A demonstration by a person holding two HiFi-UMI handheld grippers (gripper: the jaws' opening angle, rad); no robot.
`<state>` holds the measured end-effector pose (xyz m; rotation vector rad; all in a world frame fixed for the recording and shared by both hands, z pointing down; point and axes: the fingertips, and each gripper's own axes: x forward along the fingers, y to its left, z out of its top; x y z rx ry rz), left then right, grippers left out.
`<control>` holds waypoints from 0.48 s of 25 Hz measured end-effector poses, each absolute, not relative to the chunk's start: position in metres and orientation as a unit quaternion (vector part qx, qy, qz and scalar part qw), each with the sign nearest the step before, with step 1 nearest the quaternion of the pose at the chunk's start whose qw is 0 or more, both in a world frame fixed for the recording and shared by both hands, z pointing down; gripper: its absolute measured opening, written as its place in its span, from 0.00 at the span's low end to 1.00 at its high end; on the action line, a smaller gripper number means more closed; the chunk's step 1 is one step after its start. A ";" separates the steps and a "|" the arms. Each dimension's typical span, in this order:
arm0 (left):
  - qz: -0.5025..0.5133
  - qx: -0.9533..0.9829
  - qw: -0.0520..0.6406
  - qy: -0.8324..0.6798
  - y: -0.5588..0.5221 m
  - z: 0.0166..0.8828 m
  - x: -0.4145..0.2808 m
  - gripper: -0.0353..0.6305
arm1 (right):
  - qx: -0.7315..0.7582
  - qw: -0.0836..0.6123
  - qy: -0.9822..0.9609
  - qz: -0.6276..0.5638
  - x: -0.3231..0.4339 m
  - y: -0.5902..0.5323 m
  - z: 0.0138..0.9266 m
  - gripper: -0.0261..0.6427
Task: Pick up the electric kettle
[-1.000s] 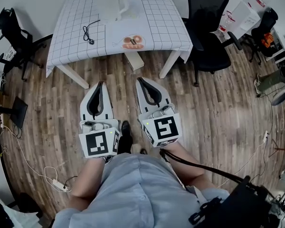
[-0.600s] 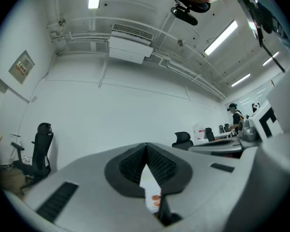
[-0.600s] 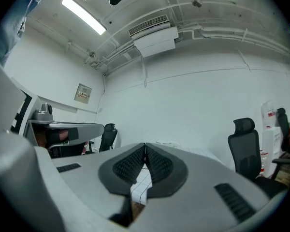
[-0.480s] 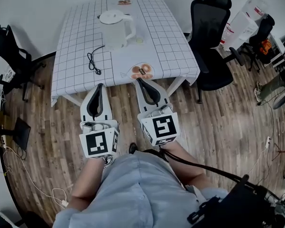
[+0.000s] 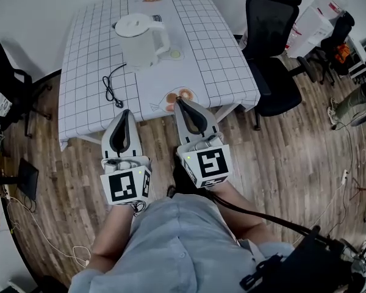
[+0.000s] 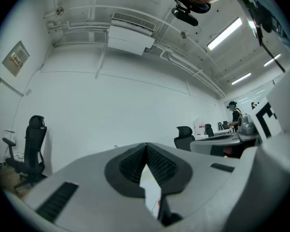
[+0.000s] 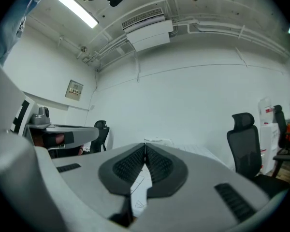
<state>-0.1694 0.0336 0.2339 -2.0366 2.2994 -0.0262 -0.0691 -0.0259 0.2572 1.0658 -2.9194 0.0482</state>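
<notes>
The head camera looks steeply down; cameras on left gripper [image 5: 127,112] and right gripper [image 5: 179,102] (both level) face the same table [image 5: 91,60].

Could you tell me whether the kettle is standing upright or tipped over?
Upright: the kettle stands on the table with its round lid facing up and its handle at the side.

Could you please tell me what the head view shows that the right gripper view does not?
Only the head view plainly shows the white electric kettle standing upright, the black cable lying near it, and the wooden floor. Only the right gripper view shows the ceiling air conditioner, a strip light and a wall notice. Both show the right gripper, its fingers shut with nothing between them, the checked table and the black office chair beside it.
</notes>
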 end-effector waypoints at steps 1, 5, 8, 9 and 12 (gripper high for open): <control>-0.012 -0.662 0.031 0.748 0.024 0.239 -0.171 0.05 | 0.343 0.018 -0.939 0.019 -0.071 -0.036 0.261 0.04; -0.026 -0.664 0.023 0.747 0.000 0.252 -0.176 0.05 | 0.337 0.019 -0.941 0.032 -0.079 -0.058 0.275 0.04; -0.031 -0.667 0.035 0.743 0.014 0.259 -0.165 0.05 | 0.340 0.012 -0.940 0.037 -0.071 -0.043 0.287 0.04; -0.031 -0.666 0.037 0.744 0.017 0.260 -0.162 0.05 | 0.338 0.010 -0.940 0.038 -0.067 -0.039 0.290 0.04; -0.031 -0.657 0.044 0.752 0.020 0.259 -0.153 0.05 | 0.327 0.007 -0.944 0.036 -0.059 -0.038 0.292 0.04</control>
